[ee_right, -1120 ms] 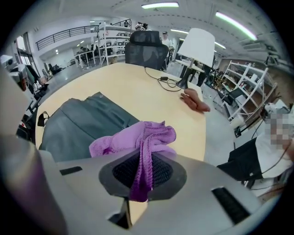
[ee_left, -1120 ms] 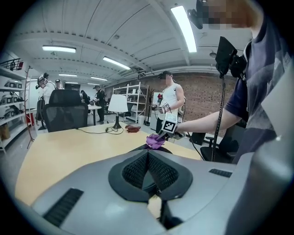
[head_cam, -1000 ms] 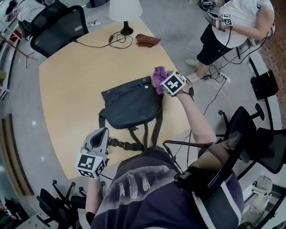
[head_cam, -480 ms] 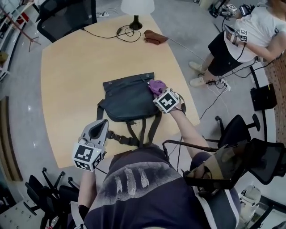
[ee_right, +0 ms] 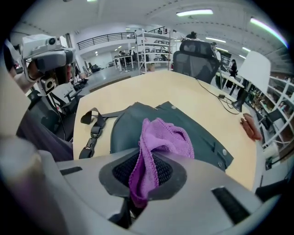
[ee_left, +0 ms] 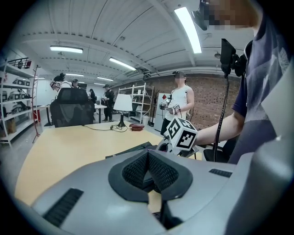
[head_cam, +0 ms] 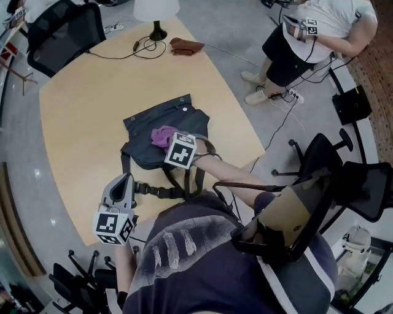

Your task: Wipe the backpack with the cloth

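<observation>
A dark grey backpack (head_cam: 147,126) lies flat on the wooden table (head_cam: 80,116), straps trailing toward me. My right gripper (head_cam: 167,140) hovers over the middle of its flap, shut on a purple cloth (head_cam: 162,134) that rests on the fabric. In the right gripper view the cloth (ee_right: 161,140) bunches out between the jaws above the backpack (ee_right: 202,137). My left gripper (head_cam: 122,181) is held at the table's near edge, beside the strap buckle (head_cam: 144,189), shut with nothing in it. The left gripper view shows the backpack (ee_left: 132,150) ahead and the right gripper's marker cube (ee_left: 182,134).
A white lamp (head_cam: 155,10), its black cable (head_cam: 138,46) and a brown folded item (head_cam: 186,45) sit at the table's far end. A person (head_cam: 316,30) stands at the far right. Office chairs stand at the far left (head_cam: 58,34) and right (head_cam: 319,160).
My right gripper has slid the purple cloth leftward from the backpack's right edge onto the middle of its flap. The left gripper has stayed near the table's front edge.
</observation>
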A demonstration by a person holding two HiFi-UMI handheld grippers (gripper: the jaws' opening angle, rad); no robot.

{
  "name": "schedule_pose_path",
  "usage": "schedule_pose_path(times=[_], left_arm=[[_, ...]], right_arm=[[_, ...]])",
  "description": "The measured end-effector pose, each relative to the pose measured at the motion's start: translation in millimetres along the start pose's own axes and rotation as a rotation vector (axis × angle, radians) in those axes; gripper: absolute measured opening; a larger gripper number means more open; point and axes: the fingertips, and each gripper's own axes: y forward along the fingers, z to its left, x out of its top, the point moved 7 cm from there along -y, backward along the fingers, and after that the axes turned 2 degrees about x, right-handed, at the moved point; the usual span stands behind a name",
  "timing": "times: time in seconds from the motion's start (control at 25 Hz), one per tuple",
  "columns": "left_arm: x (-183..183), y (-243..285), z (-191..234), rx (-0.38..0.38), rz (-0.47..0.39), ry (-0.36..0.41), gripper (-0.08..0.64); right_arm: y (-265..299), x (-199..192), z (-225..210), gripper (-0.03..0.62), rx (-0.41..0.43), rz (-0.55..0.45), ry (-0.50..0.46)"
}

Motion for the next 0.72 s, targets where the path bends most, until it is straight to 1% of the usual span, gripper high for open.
schedule_pose_path(times=[0.12,0.32,0.44,0.56,0.64,0.72], left_arm=[[-0.6,-2.0,-2.6,0.016,-0.003,-0.012,0.008],[3.6,-4.6,-7.5,0.019,-0.001,0.002,0.008],[8.3,-3.4,-14.2,0.015,-0.008,0.021,0.008],[10.1,-5.9,-19.9,0.025,-0.008,0.029,0.008],[10.9,-8.7,-24.6,0.039,-0.012,0.03,0.008],[10.2,-12.1,-30.6,0.056,-0.015,0.031,0.008]], right_arm=[[7.8,11.2,13.2,0.029,0.036,0.016,-0.05],[13.4,22.7,30.3,0.029,0.075,0.016,-0.107],[15.0,28.8,39.7,0.029,0.121,-0.017,-0.102],[17.1,34.1,54.3,0.029,0.213,-0.082,-0.047],[15.6,36.2,62.6,0.029,0.321,-0.147,0.04],[7.8,38.9,67.1,0.029,0.439,-0.239,0.157]])
